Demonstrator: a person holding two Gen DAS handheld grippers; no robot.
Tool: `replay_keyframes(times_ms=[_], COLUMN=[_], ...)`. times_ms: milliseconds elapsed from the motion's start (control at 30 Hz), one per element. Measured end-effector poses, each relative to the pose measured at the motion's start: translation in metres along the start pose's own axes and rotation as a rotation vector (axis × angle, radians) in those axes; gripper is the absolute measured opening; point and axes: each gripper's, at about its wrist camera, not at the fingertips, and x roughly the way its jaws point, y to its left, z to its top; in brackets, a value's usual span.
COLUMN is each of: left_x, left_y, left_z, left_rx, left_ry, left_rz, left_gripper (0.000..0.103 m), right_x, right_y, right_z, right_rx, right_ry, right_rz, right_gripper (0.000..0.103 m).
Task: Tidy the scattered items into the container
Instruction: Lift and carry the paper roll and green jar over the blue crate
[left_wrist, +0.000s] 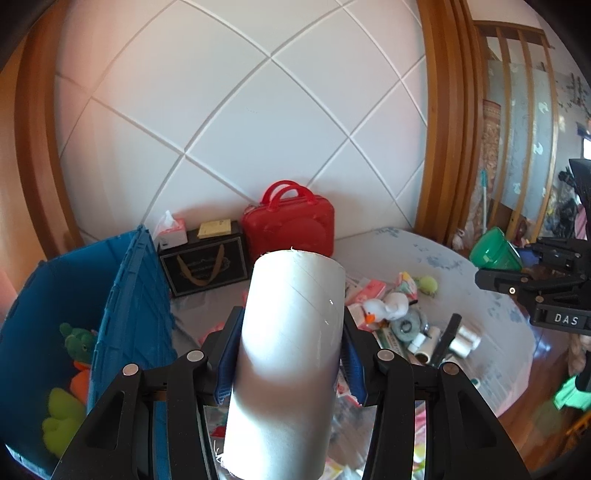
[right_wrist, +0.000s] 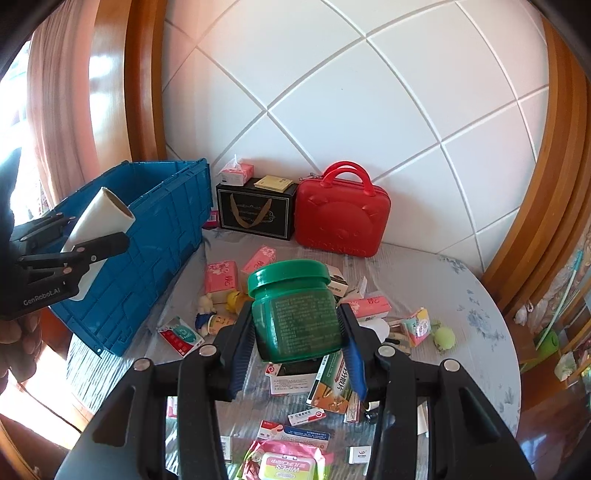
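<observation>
One blue crate (right_wrist: 155, 236) fills the left of the frame, one red case (right_wrist: 341, 218) upper centre. The right gripper (right_wrist: 295, 328) clamps one green jar (right_wrist: 295, 306); the left gripper (left_wrist: 291, 354), marked "GenRobot.AI", clamps one white roll (left_wrist: 288, 350). Roughly four pink packets (right_wrist: 221, 276) lie scattered; one pack (right_wrist: 286, 463) at bottom centre reads "WIPES".

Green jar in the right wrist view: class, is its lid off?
No, the green jar, clamped in the right claw, has its green lid on.

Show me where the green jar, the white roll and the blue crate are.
green jar (right_wrist: 299, 321), right wrist view, on its labelled side between the pads.
white roll (left_wrist: 288, 354), left wrist view, on the middle of its side.
blue crate (right_wrist: 162, 236), right wrist view, on its ribbed outer wall.
</observation>
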Motion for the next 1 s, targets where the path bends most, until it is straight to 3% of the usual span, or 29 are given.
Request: replay_keyframes(times_ms=[333, 1000], left_x=[-0.022, -0.068], left_y=[0.069, 0.243], left_z=[-0.006, -0.047], left_rx=[-0.061, -0.216], left_ry=[-0.038, -0.029], left_rz=[0.070, 0.271], left_gripper=[0.047, 0.047], right_x=[0.019, 0.074], right_y=[0.064, 0.267], right_z=[0.041, 0.124], right_rx=[-0.109, -0.300], right_ry=[-0.025, -0.076], right_rz=[0.052, 0.274], right_gripper=[0.042, 0.042])
